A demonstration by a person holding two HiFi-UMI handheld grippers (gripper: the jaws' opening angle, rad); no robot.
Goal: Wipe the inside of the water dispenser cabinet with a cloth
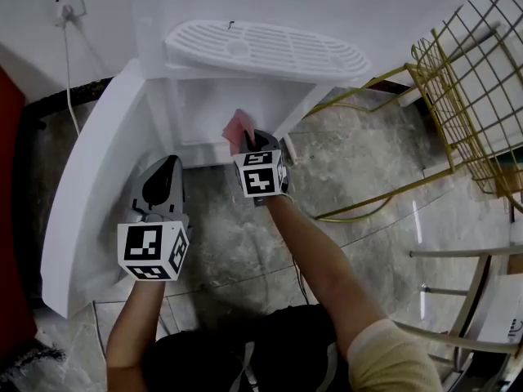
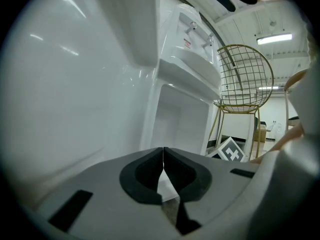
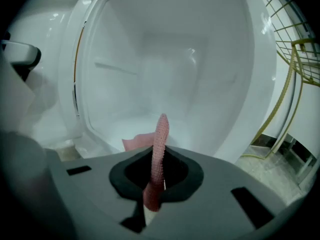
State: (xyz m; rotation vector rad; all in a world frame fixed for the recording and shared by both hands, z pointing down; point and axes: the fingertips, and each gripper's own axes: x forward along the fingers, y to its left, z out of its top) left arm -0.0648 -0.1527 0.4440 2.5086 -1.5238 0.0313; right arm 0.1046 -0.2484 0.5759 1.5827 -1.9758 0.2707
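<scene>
1. Nearest in, the left gripper (image 1: 166,172) hangs low over the grey stone floor (image 1: 245,235). Its jaws are pressed together on nothing, and it sits just beside the open white cabinet door (image 1: 86,186). The danger I see is a careless nudge that swings that door and narrows the opening.

2. Next, the right gripper (image 3: 159,176) is clamped on the pink textured cloth (image 3: 161,134). Only a thin fold is pinched, with one strip standing up and a flap trailing ahead. With so little held, I'd expect a firm drag against a wall to pull it free.

3. Head view puts the cloth right at the mouth of the white water dispenser cabinet (image 1: 214,109), low at its front edge.

4. Deeper in, the cabinet's glossy walls close in on both sides. If the cloth bunches, the hard jaws may scrape the plastic and little fabric will touch it.

5. Off to the right stands the gold wire chair (image 1: 470,96), its leg near the right forearm. A wide sweep of the elbow could knock it.
</scene>
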